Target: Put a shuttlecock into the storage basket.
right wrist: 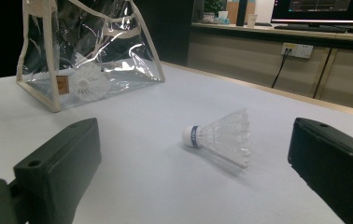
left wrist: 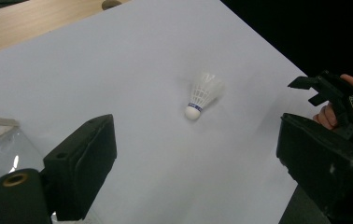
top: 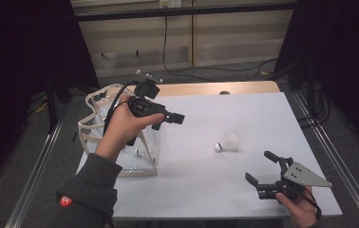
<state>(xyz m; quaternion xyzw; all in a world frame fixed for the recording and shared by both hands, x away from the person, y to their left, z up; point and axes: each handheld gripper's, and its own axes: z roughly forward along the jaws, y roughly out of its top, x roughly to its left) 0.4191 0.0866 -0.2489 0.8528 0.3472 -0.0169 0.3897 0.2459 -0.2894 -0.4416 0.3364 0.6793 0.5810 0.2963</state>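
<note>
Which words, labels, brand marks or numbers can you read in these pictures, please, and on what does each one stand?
No text can be read.
Blue band around the shuttlecock: any print too small to read.
Brown tag on the clear bag: mark too blurred to read.
Red round patch on the person's sleeve: white mark, unreadable.
Monitor in the background: screen content too small to read.

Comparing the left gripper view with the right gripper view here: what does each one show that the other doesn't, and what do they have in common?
Left gripper view alone: the right gripper with the fingers of the hand holding it, and a wooden table edge.

Right gripper view alone: the clear bag standing upright with a shuttlecock inside the bag, plus a far counter with a wall socket.

Shared: the loose shuttlecock lying on its side on the white table, framed between open, empty jaws. The left gripper view catches just a corner of the bag.
</note>
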